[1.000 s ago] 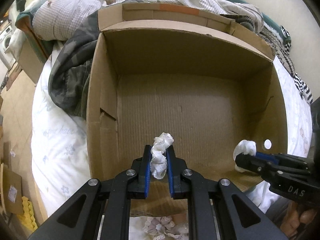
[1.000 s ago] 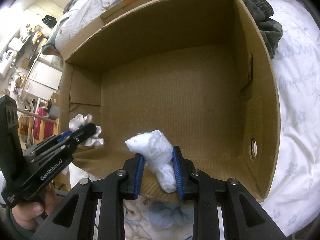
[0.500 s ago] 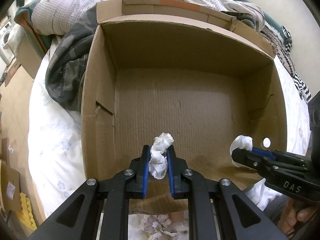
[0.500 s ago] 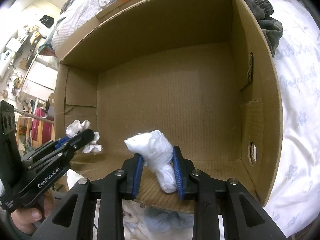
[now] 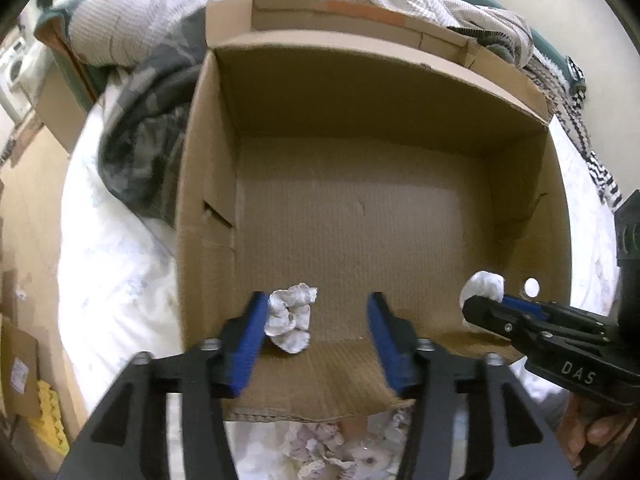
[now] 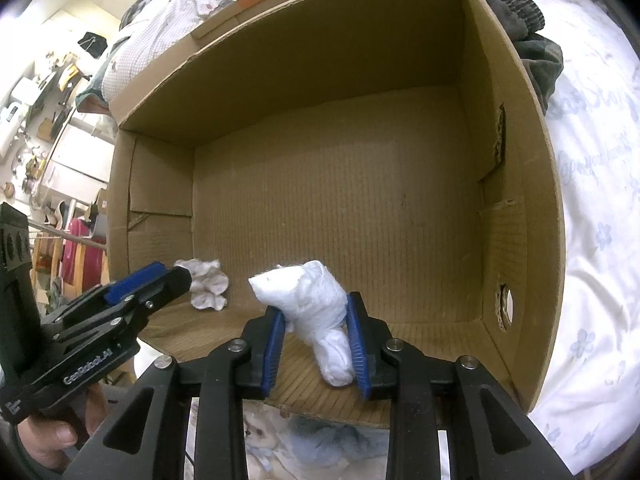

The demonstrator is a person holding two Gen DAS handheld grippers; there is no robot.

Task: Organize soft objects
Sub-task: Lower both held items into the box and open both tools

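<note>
An open cardboard box point(image 5: 208, 208) point(image 6: 520, 208) lies on the bed. My left gripper point(image 5: 316, 320) is open over the box's near edge. A small crumpled white cloth point(image 5: 290, 322) sits loose by its left finger; it also shows in the right wrist view point(image 6: 206, 290). My right gripper point(image 6: 316, 344) holds a rolled white cloth point(image 6: 316, 308) between its blue pads, the jaws slightly apart. It shows in the left wrist view point(image 5: 484, 300) with the white cloth point(image 5: 482, 286) at its tip.
A camouflage garment point(image 5: 140, 152) and rumpled bedding point(image 5: 132, 20) lie left of and behind the box. White floral bedsheet point(image 6: 592, 200) surrounds it. More soft items point(image 5: 340, 448) lie below the box's near flap.
My left gripper has opened and let go of the crumpled cloth, which now rests at the box's near edge. My right gripper's jaws have widened a little around the rolled cloth.
</note>
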